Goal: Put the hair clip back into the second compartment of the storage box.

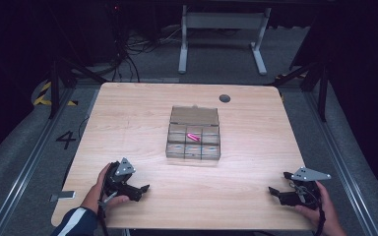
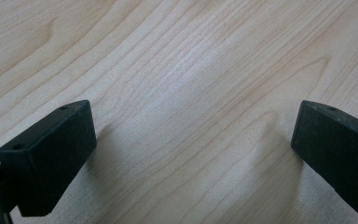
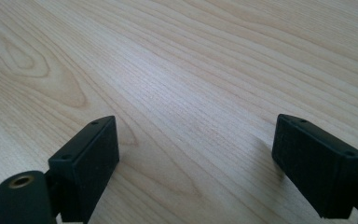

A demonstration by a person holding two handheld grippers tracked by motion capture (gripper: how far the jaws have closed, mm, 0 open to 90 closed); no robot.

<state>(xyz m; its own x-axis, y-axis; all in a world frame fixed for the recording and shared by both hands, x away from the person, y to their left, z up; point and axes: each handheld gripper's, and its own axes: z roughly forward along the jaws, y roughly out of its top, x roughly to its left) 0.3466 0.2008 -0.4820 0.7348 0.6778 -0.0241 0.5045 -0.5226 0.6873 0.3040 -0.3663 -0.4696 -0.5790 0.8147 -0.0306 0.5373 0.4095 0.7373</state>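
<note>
Both the left gripper (image 1: pixel 140 189) and the right gripper (image 1: pixel 274 192) rest wide apart, empty. At 12 o'clock, the clear organizer box (image 1: pixel 193 140) (probably light, slippery) needs side-wall holding.

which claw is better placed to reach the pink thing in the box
Left, though only by a little. The left claw sits nearer the box and the pink thing than the right claw, which is out by the table's right edge. Both are open and empty.

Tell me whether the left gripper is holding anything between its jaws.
No, the left gripper has its jaws spread wide apart, with nothing but bare wooden table between them.
</note>
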